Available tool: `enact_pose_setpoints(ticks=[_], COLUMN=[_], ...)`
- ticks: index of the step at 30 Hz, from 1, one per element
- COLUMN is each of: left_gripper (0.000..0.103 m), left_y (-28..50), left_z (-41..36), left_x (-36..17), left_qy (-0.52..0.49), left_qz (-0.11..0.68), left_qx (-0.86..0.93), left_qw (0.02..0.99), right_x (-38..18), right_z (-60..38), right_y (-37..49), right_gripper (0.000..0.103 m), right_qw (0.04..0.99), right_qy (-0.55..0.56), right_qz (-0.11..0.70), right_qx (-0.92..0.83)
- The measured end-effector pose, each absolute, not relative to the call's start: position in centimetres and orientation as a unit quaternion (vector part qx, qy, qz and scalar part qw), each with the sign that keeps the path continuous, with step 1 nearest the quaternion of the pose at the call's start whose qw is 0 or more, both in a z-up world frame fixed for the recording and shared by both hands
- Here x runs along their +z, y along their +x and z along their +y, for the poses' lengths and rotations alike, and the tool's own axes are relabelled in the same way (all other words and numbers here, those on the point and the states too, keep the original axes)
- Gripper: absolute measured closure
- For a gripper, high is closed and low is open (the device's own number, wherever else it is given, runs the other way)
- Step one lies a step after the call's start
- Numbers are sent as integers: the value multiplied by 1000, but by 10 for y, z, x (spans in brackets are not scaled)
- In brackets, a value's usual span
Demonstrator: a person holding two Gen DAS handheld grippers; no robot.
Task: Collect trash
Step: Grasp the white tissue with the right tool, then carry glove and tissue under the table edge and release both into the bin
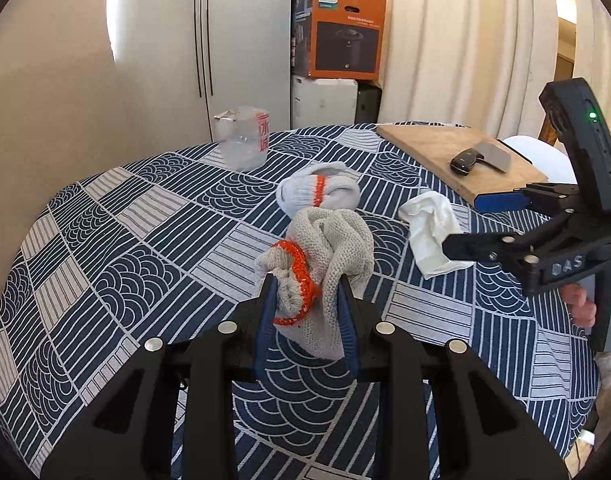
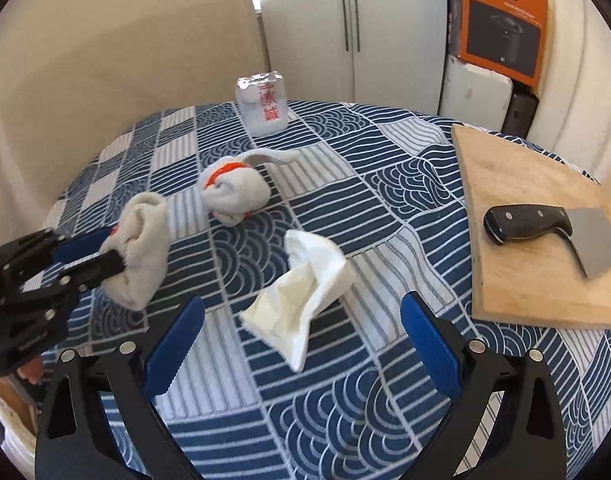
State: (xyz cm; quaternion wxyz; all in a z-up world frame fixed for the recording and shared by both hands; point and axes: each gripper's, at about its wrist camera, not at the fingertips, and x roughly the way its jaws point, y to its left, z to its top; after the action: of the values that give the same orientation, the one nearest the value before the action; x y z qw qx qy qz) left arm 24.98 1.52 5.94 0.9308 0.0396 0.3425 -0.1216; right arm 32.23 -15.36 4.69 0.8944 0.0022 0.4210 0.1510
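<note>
Blue patterned cloth is covering the desk point(image 2: 385, 208). Left tongs point(image 1: 307, 300) are squeezing a grey glove point(image 1: 329, 264), lifted near the crumpled tissue point(image 2: 301, 292). Right tongs point(image 2: 301, 328) are gaping wide just before that tissue.

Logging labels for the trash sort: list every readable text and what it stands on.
"PHILIPS": orange box by the cabinet; smaller print beneath it too small to read.
"DAS": raised letters on the right tongs, on their body.
Red characters on the clear plastic cup: the lower two read "冰城"; the top one is blurred.
</note>
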Motion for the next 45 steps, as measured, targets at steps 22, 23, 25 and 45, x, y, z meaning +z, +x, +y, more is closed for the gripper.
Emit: enact_pose_setpoints(ticks=[22,23,25,45], left_gripper=[72,73,73,72], left_y=[250,248,242,120], left_z=[13,11,6,-25], left_x=[57,58,61,76], left_qy=[49,50,55,105], left_qz=[341,337,331,272], left_qx=[-104,-108,-124,-182], left_qw=[933,934,934,939], right_x=[47,48,51,71], right_z=[-182,-184,-188,-175], right_y=[284,278,268,129], right_gripper=[69,69,69,69], right_qw=[885,885,886,885], right_qy=[21,21,22,-38], right_qz=[425,424,421,375], right_qx=[190,193,195,272])
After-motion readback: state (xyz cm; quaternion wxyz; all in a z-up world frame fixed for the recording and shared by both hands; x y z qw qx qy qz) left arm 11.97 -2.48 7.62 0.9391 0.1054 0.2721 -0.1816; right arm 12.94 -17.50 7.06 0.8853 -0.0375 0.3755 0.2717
